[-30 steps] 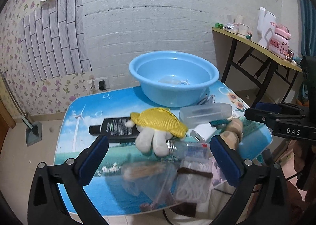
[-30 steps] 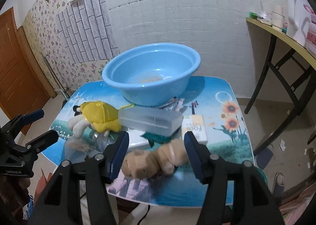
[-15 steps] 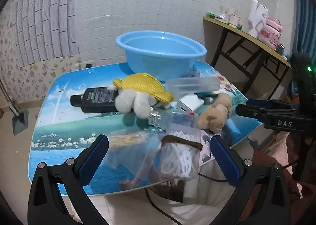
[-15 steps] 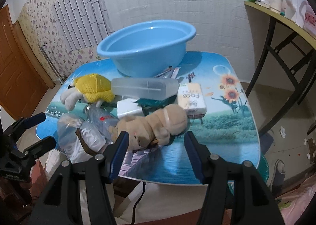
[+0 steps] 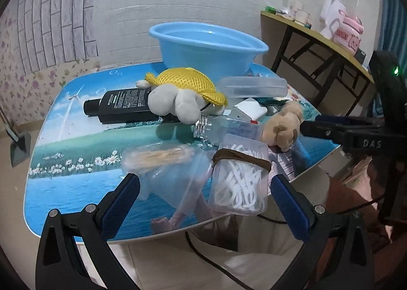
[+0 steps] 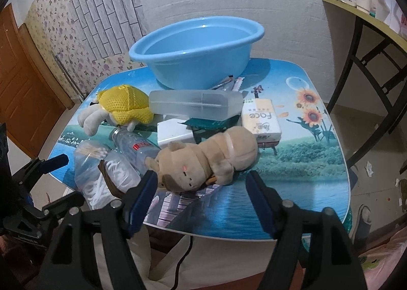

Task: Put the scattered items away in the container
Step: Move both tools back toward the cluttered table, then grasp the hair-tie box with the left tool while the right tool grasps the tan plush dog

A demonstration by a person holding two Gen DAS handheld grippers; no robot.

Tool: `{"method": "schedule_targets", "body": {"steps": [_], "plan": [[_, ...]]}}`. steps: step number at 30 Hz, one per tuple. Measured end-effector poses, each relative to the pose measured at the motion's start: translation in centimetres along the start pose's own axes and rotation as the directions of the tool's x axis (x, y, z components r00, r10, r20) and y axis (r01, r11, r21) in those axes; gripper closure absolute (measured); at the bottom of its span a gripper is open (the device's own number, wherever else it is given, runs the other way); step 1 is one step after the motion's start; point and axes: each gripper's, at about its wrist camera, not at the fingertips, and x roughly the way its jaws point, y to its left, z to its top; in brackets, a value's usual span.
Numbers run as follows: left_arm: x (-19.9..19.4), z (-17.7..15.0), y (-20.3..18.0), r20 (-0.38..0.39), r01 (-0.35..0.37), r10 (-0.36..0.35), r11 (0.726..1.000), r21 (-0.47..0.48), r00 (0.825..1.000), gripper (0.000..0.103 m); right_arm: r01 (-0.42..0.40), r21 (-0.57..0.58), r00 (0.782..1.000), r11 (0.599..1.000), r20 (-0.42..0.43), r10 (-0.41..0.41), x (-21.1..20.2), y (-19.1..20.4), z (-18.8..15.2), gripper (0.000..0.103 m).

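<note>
Tan plush [image 6: 203, 160] near worktop front edge: right gripper [image 6: 201, 197] jaws opening, nothing pinched yet, should straddle its body; left gripper [image 5: 203, 203] jaws spread, empty.

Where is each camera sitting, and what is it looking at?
Left wrist view: sits on the left gripper, looking forward and down over a box of white loops and a plastic bag; its own two open fingers show, and the right gripper pokes in at the right edge.
Right wrist view: sits on the right gripper, looking down at the brown plush toy; its fingers are opening around the toy, and the left gripper shows at the left edge.
Both views share the blue basin and the table.
</note>
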Motion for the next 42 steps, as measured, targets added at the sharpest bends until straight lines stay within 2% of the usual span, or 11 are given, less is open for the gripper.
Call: {"method": "schedule_targets", "body": {"steps": [6, 15, 16, 17, 23, 26, 29, 32, 35, 41, 42], "plan": [[0.5, -0.1, -2.3, -0.015, 0.057, -0.056, 0.994, 0.088, 0.998, 0.002, -0.014, -0.012, 1.0, 1.0, -0.017, 0.014, 0.7, 1.0, 0.0, 0.031], [2.7, -0.1, -4.3, -0.082, 0.039, -0.025, 0.982, 0.183, 0.996, 0.031, -0.027, -0.032, 0.999, 0.999, -0.032, 0.026, 1.6, 1.8, -0.1, 0.031], [2.9, -0.2, -4.3, -0.091, 0.036, -0.019, 0.982, 0.187, 0.996, 0.045, -0.024, -0.032, 0.999, 0.999, -0.031, 0.023, 1.7, 1.9, -0.1, 0.031], [3.3, -0.2, -4.4, -0.106, 0.027, -0.007, 0.981, 0.192, 0.994, 0.049, -0.018, -0.038, 0.999, 0.999, -0.029, 0.017, 1.7, 2.0, 0.0, 0.031], [2.8, 0.0, -4.0, -0.093, 0.022, -0.006, 0.984, 0.179, 0.996, 0.049, 0.014, -0.062, 1.0, 0.998, -0.003, -0.014, 1.6, 2.2, -0.2, 0.032], [2.5, 0.3, -3.5, -0.079, 0.004, 0.009, 0.986, 0.164, 0.997, 0.049, 0.03, -0.083, 1.0, 0.996, 0.005, -0.03, 1.5, 2.2, -0.3, 0.044], [2.3, 0.7, -2.7, -0.067, -0.019, 0.029, 0.99, 0.14, 0.997, 0.049, -0.021, -0.092, 1.0, 0.995, -0.005, 0.021, 1.4, 2.0, -0.3, 0.061], [1.9, 0.8, -1.7, -0.051, -0.04, 0.046, 0.992, 0.117, 0.998, 0.049, -0.023, -0.102, 1.0, 0.995, -0.004, 0.022, 1.2, 2.0, -0.5, 0.064], [1.7, 1.1, -0.8, -0.038, -0.065, 0.069, 0.993, 0.098, 0.997, 0.049, -0.016, -0.098, 1.0, 0.995, 0.019, 0.018, 0.5, 1.7, -0.5, 0.095], [2.2, 0.9, -0.1, -0.048, -0.082, 0.086, 0.993, 0.085, 0.995, 0.049, -0.045, -0.08, 0.999, 0.996, 0.021, 0.047, -0.1, 1.0, -0.3, 0.093], [2.2, 0.8, -0.2, -0.049, -0.082, 0.086, 0.993, 0.087, 0.995, 0.049, -0.048, -0.069, 0.998, 0.996, 0.026, 0.05, -0.2, 0.9, -0.3, 0.087]]}}
